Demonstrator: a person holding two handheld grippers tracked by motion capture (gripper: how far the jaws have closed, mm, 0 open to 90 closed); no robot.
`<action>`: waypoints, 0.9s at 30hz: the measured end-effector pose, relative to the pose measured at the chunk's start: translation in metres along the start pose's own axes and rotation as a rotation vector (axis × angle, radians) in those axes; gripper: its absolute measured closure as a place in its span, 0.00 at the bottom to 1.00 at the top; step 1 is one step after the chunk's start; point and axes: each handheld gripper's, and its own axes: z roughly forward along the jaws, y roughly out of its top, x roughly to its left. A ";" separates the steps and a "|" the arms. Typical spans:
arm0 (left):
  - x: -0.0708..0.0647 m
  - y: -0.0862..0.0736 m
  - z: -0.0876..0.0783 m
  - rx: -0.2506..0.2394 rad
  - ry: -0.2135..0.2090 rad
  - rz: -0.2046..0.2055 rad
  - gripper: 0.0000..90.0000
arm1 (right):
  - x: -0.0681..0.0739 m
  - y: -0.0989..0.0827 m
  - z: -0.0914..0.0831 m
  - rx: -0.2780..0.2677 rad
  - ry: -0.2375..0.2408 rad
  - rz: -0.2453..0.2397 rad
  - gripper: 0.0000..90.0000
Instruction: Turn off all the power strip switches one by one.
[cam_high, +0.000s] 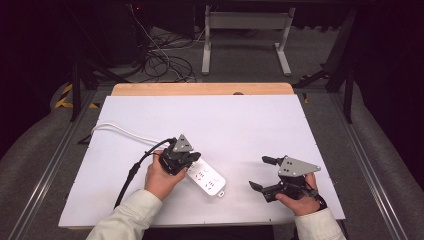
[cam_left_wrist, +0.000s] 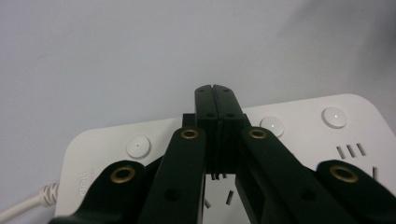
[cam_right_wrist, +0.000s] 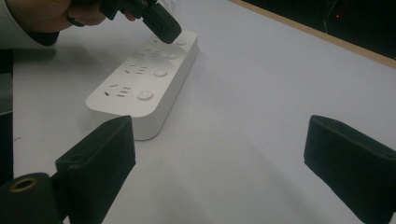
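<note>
Presently, the left gripper (cam_high: 186, 161), jaws pressed together, is poised over the cord end of the white four-socket plastic power strip (cam_high: 208, 180), whose long axis is angled toward the spread right gripper (cam_high: 261, 173).

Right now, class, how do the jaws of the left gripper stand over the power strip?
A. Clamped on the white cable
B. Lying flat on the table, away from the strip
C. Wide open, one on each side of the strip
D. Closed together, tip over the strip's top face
D: the left gripper has its jaws pressed together with nothing between them, over the buttoned top of the power strip.
</note>
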 end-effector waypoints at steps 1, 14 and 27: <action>0.000 0.000 0.002 0.008 0.002 0.002 1.00 | 0.000 0.000 0.000 0.000 0.000 0.000 0.11; 0.001 -0.002 0.010 0.052 0.017 0.002 1.00 | 0.000 0.000 0.000 0.000 0.001 -0.002 0.11; 0.004 -0.003 0.010 0.062 0.000 -0.006 1.00 | 0.000 0.000 0.000 0.001 0.003 -0.002 0.11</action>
